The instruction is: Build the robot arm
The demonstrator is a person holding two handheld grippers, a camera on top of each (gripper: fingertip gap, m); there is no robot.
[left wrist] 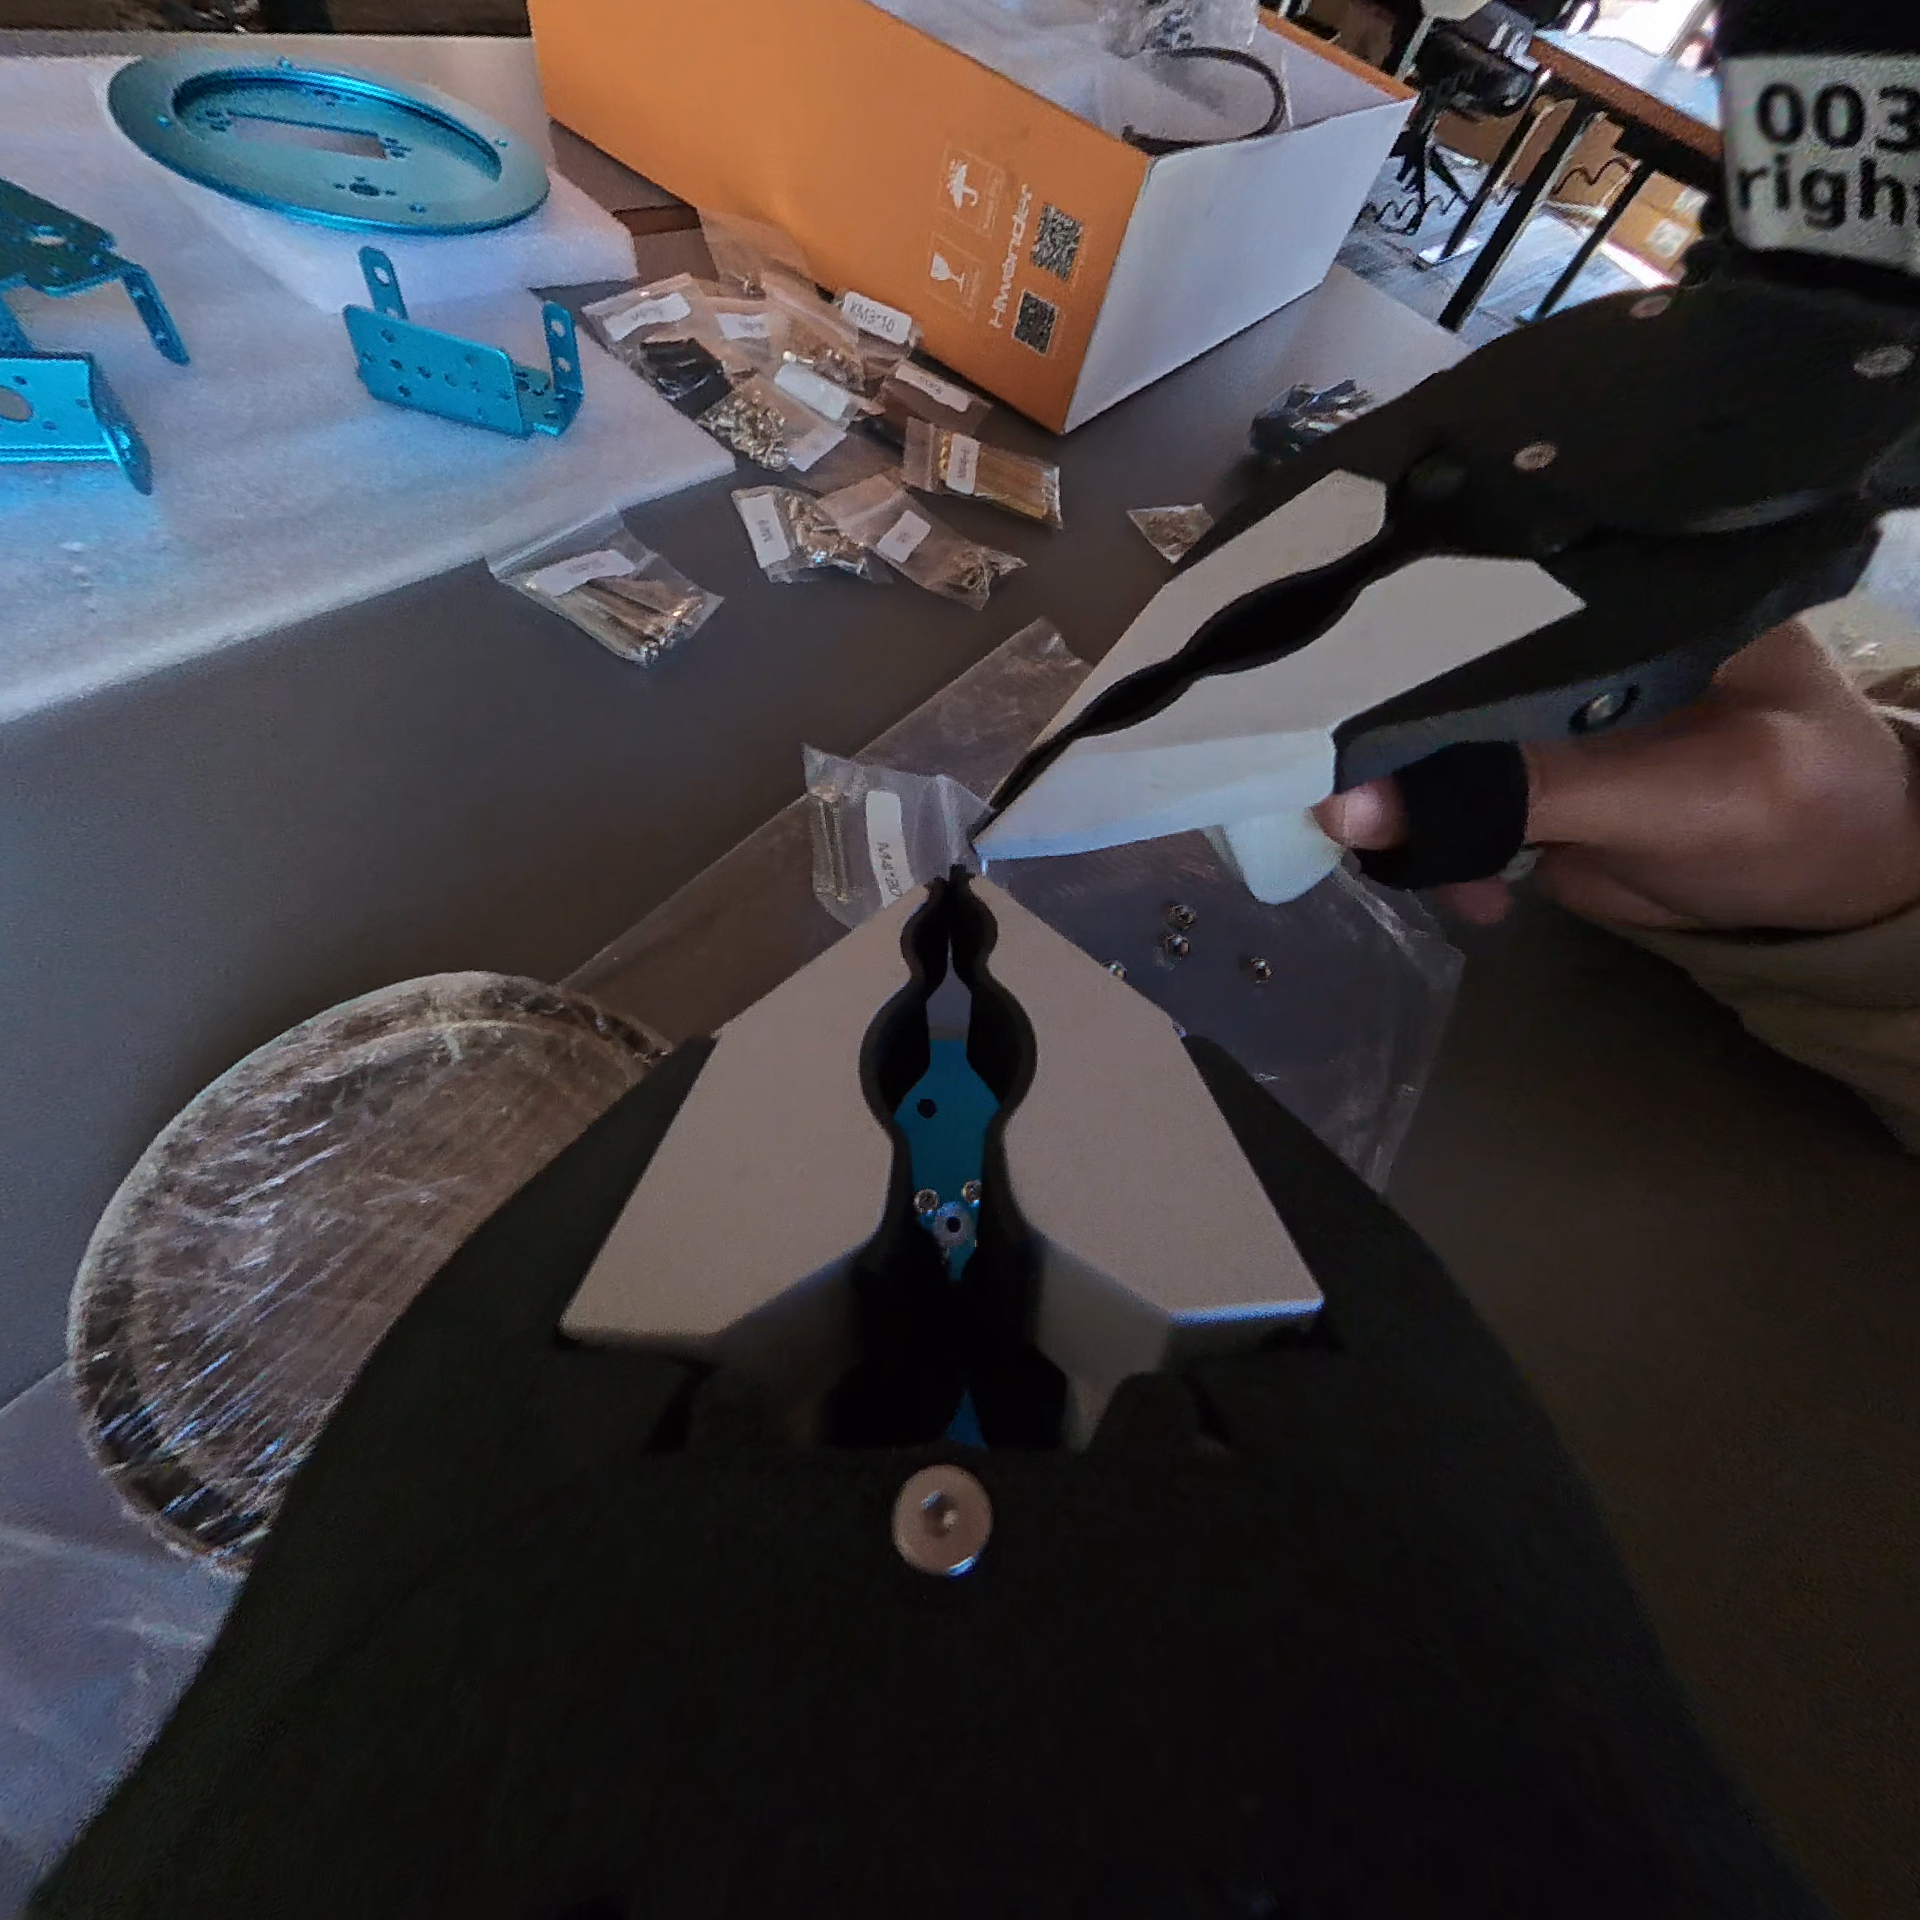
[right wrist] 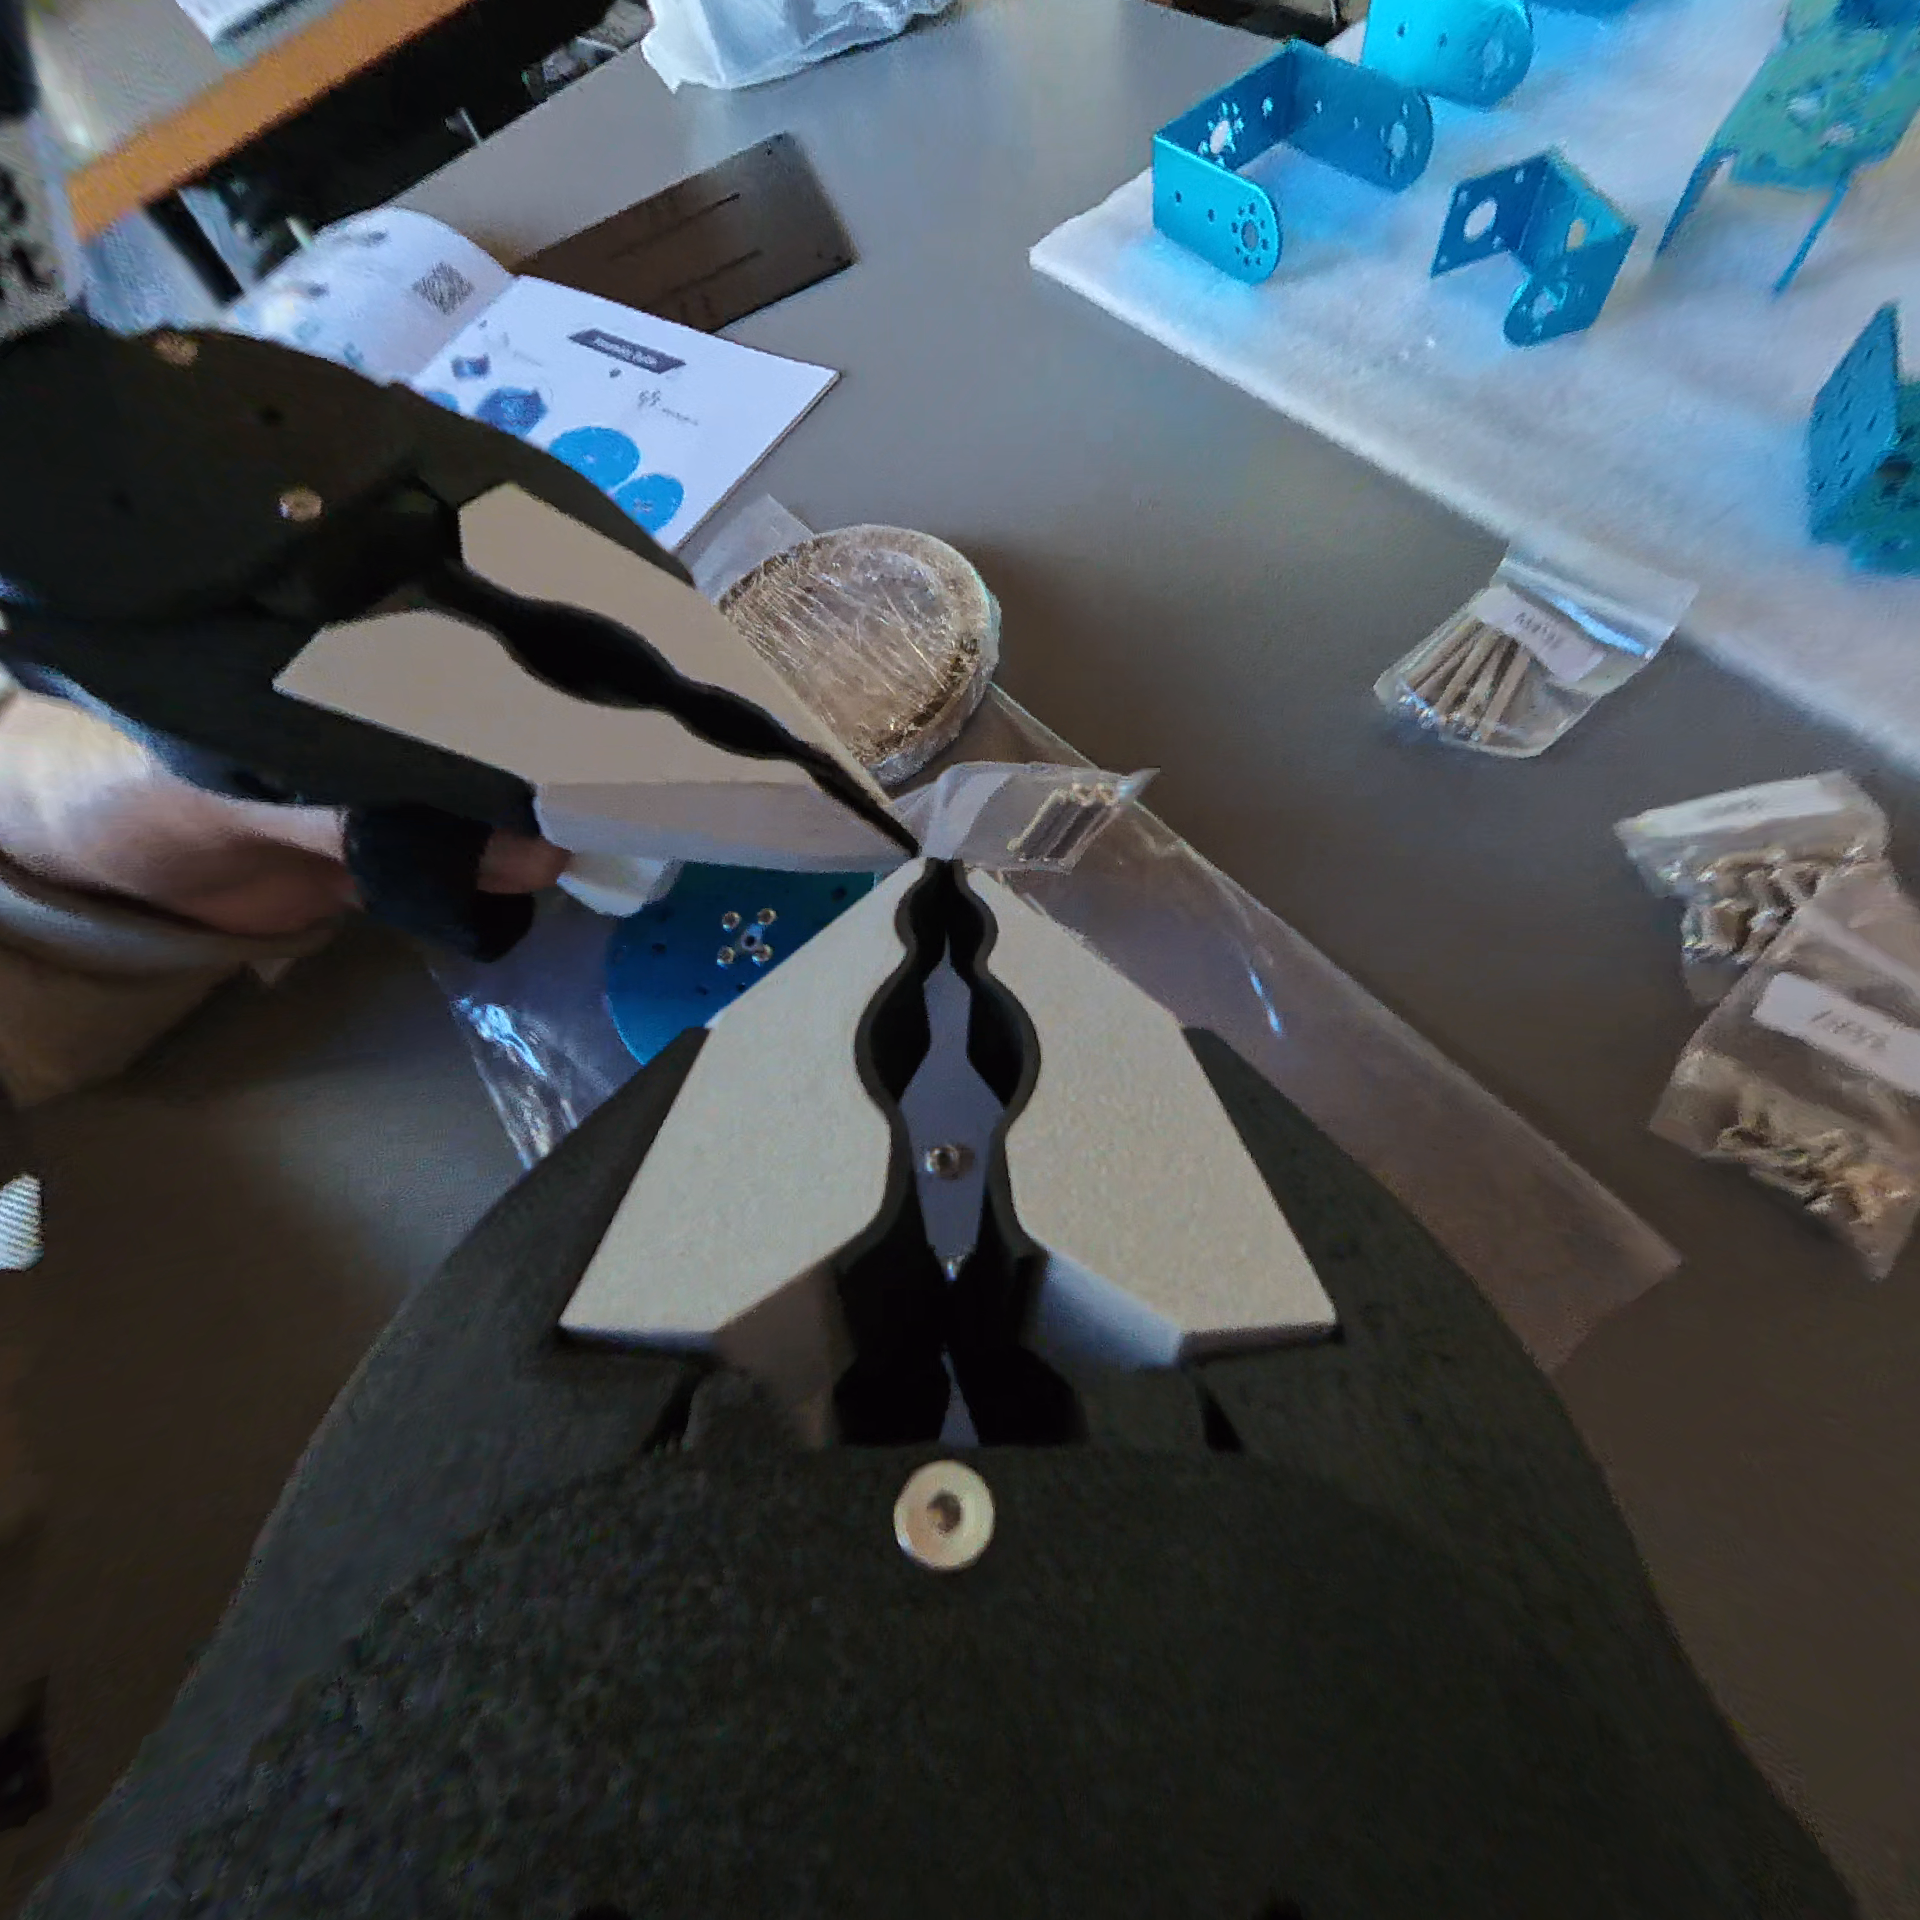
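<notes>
Left wrist view: left gripper (left wrist: pixel 951 883) clenched on the corner of a small clear screw bag (left wrist: pixel 878 831); right gripper (left wrist: pixel 977 847) pinches the same corner. White label present.

Right wrist view: right gripper (right wrist: pixel 943 868) clenched on that bag (right wrist: pixel 1039 816), held above the grey table (right wrist: pixel 1091 436).

You work at a grey table (left wrist: pixel 312 831) whose matte top fills both views. At one o'clock in the left wrist view, beyond the table's far edge, stands another table with a wooden top (left wrist: pixel 1621 83) and black legs (left wrist: pixel 1507 218). Bright daylight falls there, at about one o'clock, onto a pale floor (left wrist: pixel 1392 249).
</notes>
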